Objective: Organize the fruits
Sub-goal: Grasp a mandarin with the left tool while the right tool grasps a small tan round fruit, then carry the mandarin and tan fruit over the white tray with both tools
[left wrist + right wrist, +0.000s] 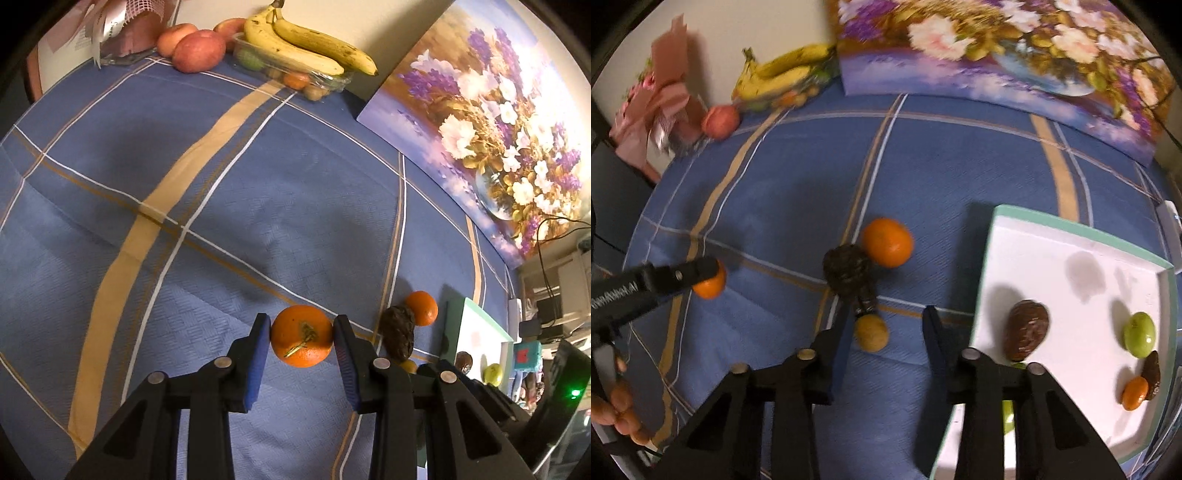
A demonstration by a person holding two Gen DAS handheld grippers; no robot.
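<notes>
Left wrist view: left gripper [302,334] clamped on an orange [302,336], pads on both its sides, carried above the blue checked cloth [221,221]. Round, smooth skin and a narrow pad contact, so I judge it could roll out if the gripper tilts or jerks. Just right of it lie a dark wrinkled fruit [398,332] and a second orange [422,308], touching each other; a low swing that way would knock them.

Right wrist view: right gripper [886,325] has its fingers apart and holds nothing, with a small yellow fruit [872,334] between them near the left finger. Closing off-centre could push it away instead of grabbing it. The dark wrinkled fruit sits just beyond, touching it or nearly so, and may get dragged along.

White tray [993,258] with green rim is right of the gripper, holding a brown fruit [1028,334], a green fruit [1140,334] and a small orange one [1134,395]; its middle and far half are free for drops. The raised rim could catch a low-carried fruit.

Bench centre is open cloth. Far edge: bananas [310,44], apples [197,50] and a flower painting [498,122] against the wall, well apart.
</notes>
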